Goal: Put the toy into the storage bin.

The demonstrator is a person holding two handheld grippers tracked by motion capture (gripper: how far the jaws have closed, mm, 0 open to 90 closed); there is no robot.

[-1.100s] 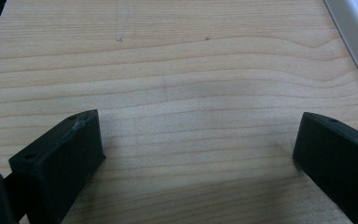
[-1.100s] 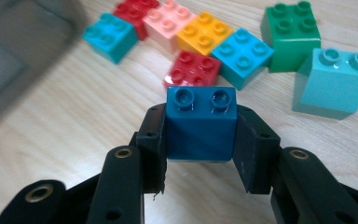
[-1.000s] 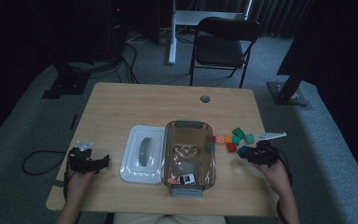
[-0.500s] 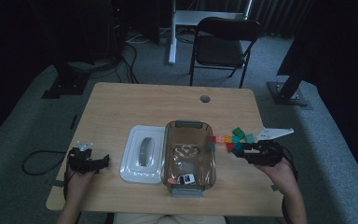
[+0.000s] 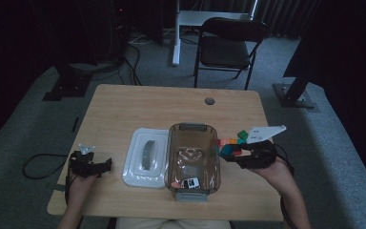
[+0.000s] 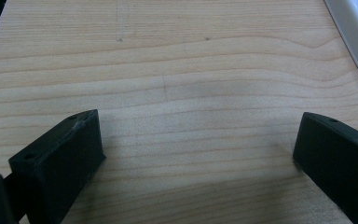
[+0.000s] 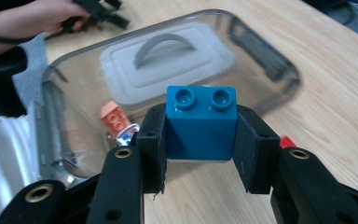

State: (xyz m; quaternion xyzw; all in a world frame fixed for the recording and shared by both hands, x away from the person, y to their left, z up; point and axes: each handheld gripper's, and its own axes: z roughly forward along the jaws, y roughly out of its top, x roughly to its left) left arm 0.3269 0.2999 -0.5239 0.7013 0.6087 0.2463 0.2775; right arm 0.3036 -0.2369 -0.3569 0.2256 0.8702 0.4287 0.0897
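I am holding a blue brick [image 7: 201, 123] clamped between my right gripper [image 7: 200, 154]'s jaws, studs up and square to the pads, just short of the clear bin [image 5: 192, 131]'s near wall. In the high view the right gripper [image 5: 228, 153] is hanging at the bin's right side, with the other bricks [image 5: 233, 140] lying on the table [image 5: 138, 105] just behind it. To do this step well, I am keeping the brick level and aiming to clear the rim before moving in over the open middle, where an orange brick [image 7: 114, 117] and a small toy car [image 5: 189, 182] are already lying. I judge a low release best, so the brick is not bouncing off the wall. My left gripper [image 5: 91, 165] is resting on the table left of the white lid [image 5: 145, 157], jaws spread apart with nothing between them; it is well clear of the bin.
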